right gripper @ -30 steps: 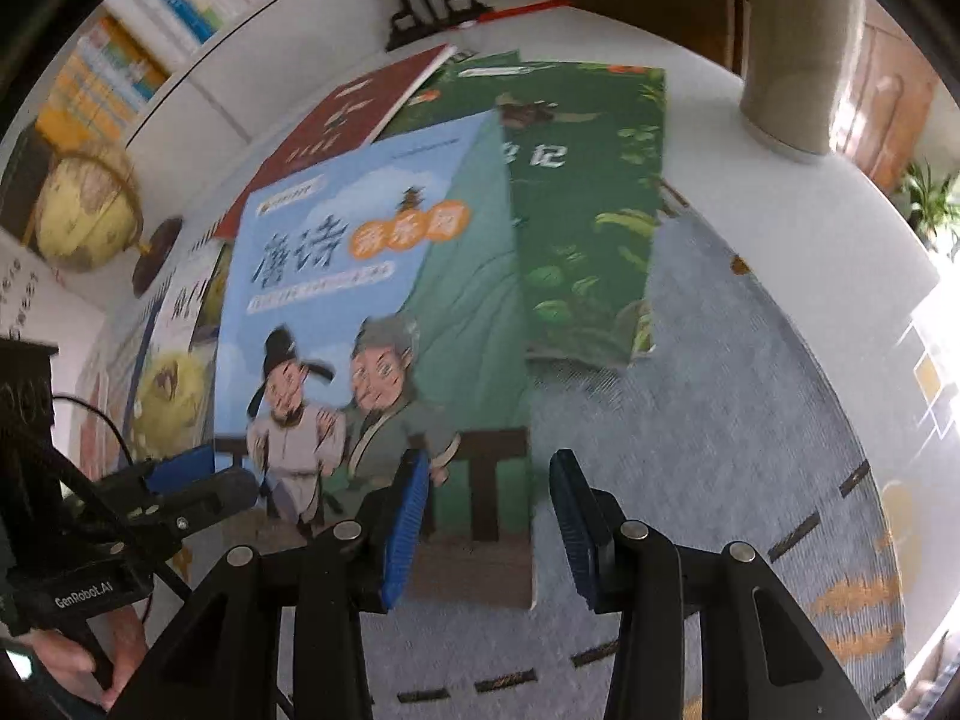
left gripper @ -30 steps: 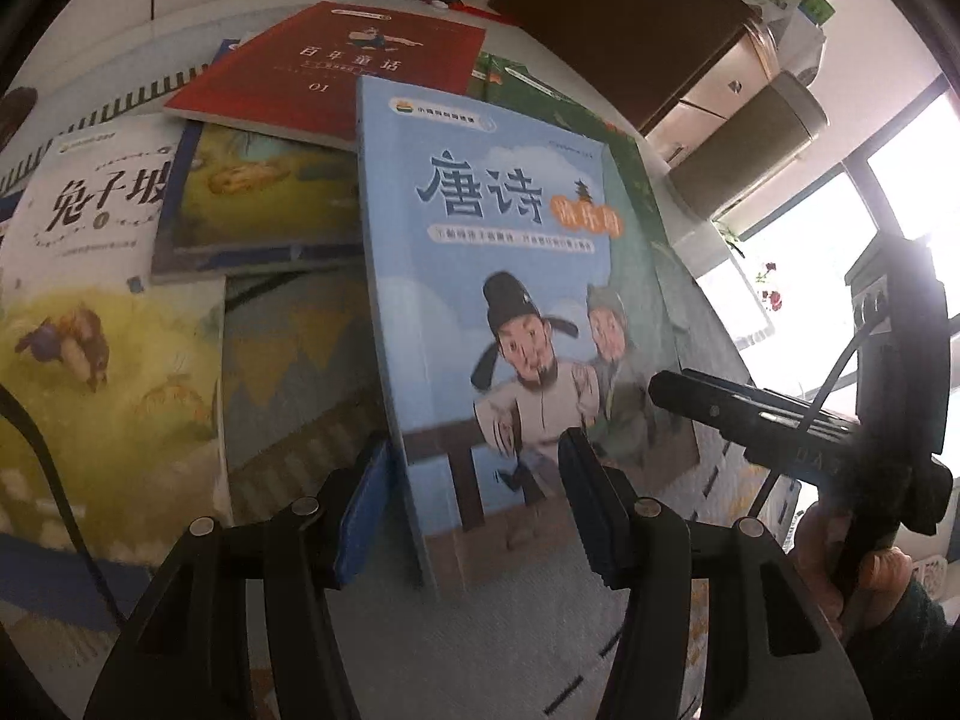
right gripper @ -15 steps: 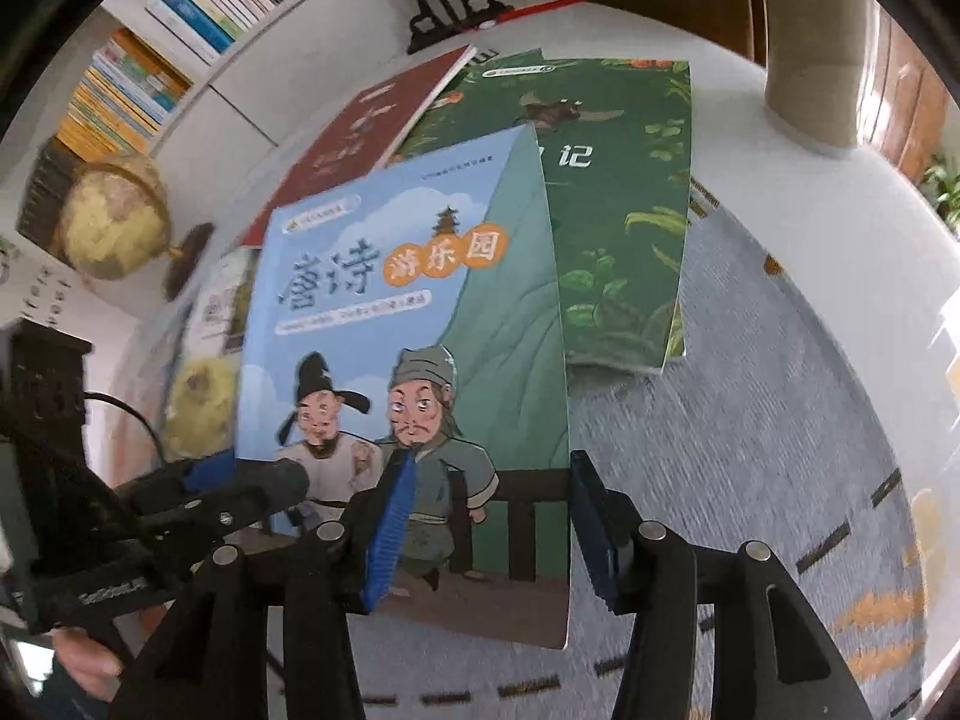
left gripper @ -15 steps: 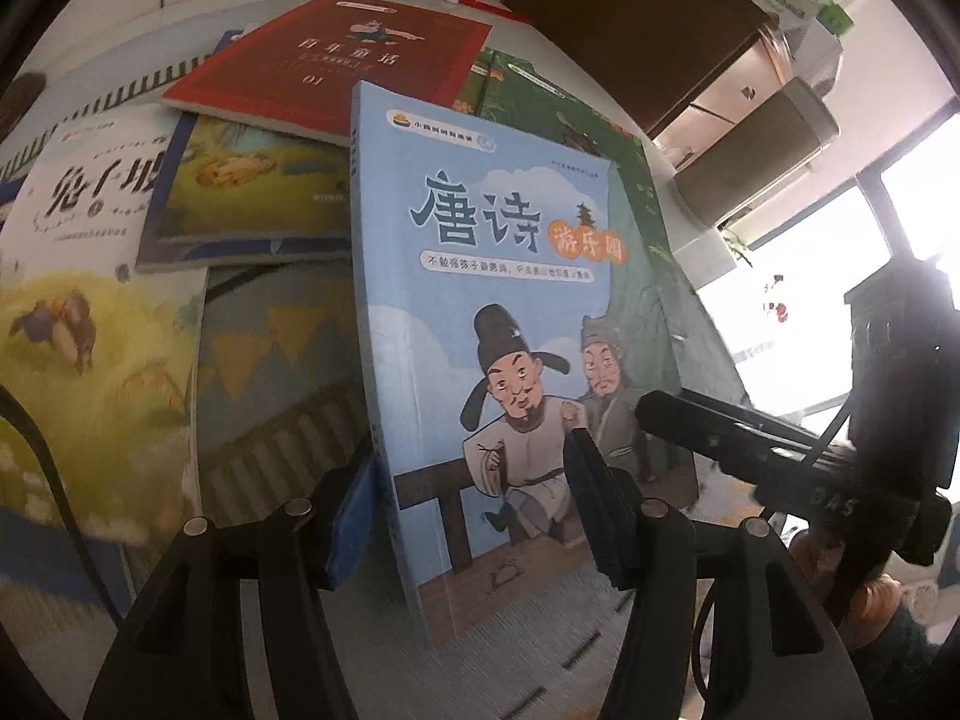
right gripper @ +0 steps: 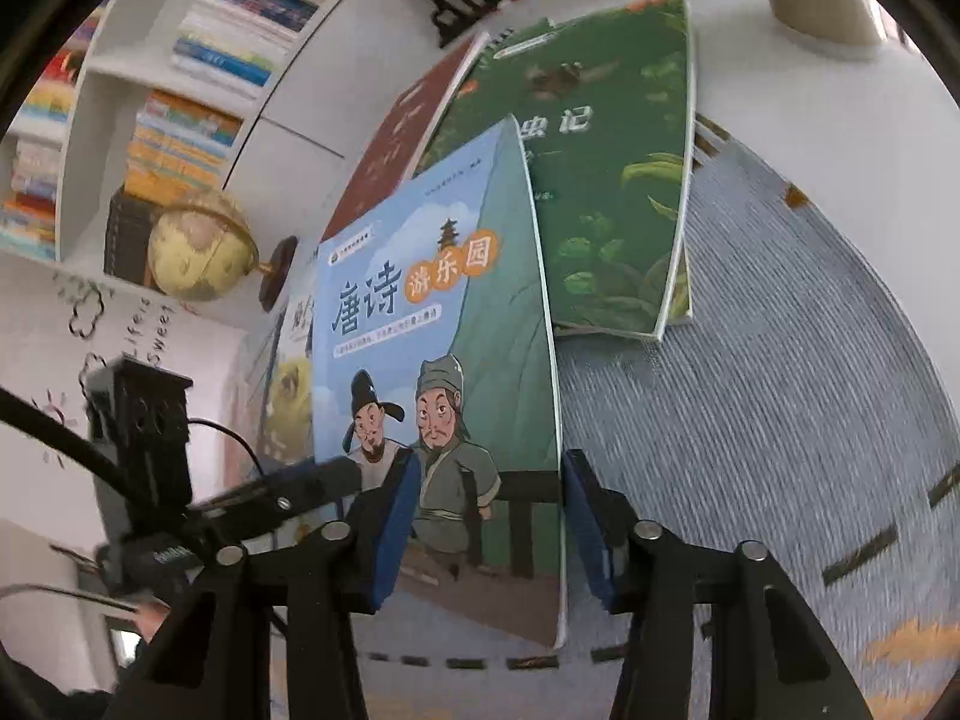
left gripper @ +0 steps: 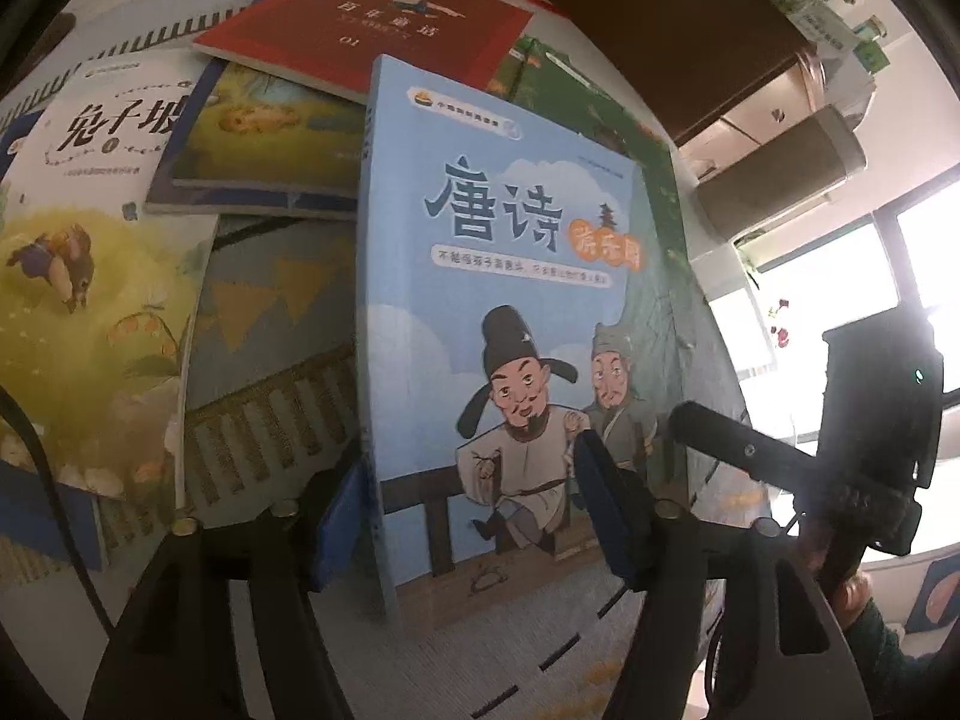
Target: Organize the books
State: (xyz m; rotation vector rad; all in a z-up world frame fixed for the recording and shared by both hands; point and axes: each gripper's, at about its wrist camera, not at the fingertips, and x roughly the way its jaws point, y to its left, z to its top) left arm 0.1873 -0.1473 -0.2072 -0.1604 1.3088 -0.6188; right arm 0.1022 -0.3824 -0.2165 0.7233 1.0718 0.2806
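A light blue book [left gripper: 510, 312] with two cartoon men on its cover is tilted up off the table, far end higher. My left gripper [left gripper: 474, 516] straddles its spine-side near corner, one pad each side of the cover. My right gripper [right gripper: 486, 528] straddles the page-side near corner of the same blue book [right gripper: 438, 360]. Both pairs of pads stand close on the book. Each gripper shows in the other's view.
A red book [left gripper: 372, 24], a yellow-and-blue book [left gripper: 264, 138] and a white rabbit book [left gripper: 90, 228] lie on the left. A green book [right gripper: 600, 180] lies behind on the grey mat [right gripper: 750, 390]. A globe [right gripper: 201, 243] and shelves [right gripper: 180, 90] stand far left.
The blue book has been raised from nearly flat to steeply tilted. Both grippers moved up with it, and their pads came closer to the cover.
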